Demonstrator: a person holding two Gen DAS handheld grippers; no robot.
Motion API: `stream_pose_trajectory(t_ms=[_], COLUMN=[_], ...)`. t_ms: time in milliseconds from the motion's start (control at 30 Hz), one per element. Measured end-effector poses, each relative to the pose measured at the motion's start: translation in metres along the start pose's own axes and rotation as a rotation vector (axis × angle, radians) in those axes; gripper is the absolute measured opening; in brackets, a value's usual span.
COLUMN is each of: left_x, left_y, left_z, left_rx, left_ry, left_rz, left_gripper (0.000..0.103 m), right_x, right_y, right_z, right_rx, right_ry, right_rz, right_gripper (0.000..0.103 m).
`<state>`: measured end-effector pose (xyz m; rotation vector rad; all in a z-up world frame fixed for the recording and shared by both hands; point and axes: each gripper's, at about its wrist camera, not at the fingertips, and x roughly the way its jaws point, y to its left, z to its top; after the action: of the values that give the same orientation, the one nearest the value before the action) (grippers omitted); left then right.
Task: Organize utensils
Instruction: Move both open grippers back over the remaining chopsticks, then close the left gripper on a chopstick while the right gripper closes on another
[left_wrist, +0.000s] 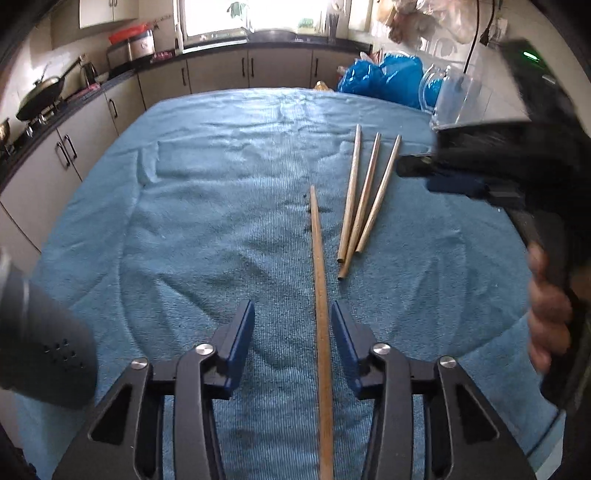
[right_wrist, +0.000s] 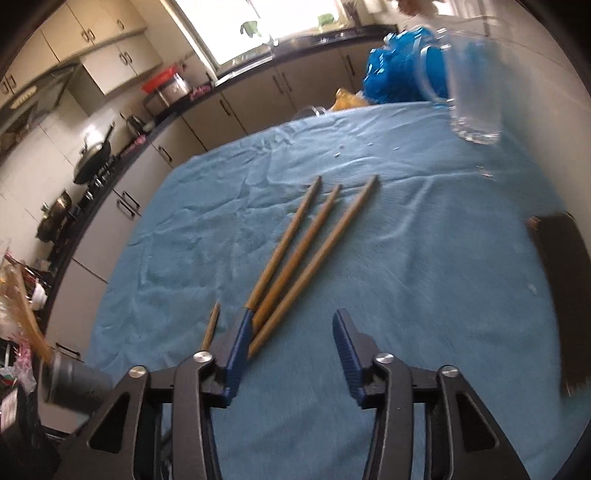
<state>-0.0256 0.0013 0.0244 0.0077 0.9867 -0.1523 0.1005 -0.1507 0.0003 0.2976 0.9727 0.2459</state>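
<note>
Wooden single chopstick (left_wrist: 320, 302) lies between the parted fingers of the left gripper (left_wrist: 292, 325); the right gripper (right_wrist: 291, 334), also parted, grips nothing beside three chopsticks (right_wrist: 295, 251) on the table (right_wrist: 424, 240).

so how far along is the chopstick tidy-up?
Nothing done: glass mug empty, all four chopsticks on the towel. In hand: left gripper open astride the single chopstick. Left: three chopsticks by the open right gripper.
</note>
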Motion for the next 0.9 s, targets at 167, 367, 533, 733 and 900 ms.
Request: stream_pose_trajectory(t_ms=[167,367,533,733,900], left_x=[0.003,0.003,-0.002,0.002,0.006], left_y=[0.008,0.012,0.016,0.003,-0.015], left_z=[0.004,0.006,0.006,0.006,0.006], left_rx=[-0.039,-0.05,-0.106,-0.063,0.035], left_ry=[0.01,0.013,0.038,0.045,0.044], left_rz=[-0.048,-0.07,-0.156,-0.108,0.012], left_gripper=[0.041,0.041,0.042,0.042,0.007], right_x=[0.029,0.039,0.047,0.055,0.047], right_y=[0.0,-0.001,0.003,0.005,-0.003], right_z=[0.017,0.033,0.044,0.053,0.046], right_rx=[0.002,0.017,0.025,-0.017,-0.049], right_ry=[0.035,0.047,0.07,0.09,0.11], right_rz=[-0.145,-0.193,-0.241,-0.318,-0.315], right_gripper=[0.036,0.036,0.036,0.027,0.011])
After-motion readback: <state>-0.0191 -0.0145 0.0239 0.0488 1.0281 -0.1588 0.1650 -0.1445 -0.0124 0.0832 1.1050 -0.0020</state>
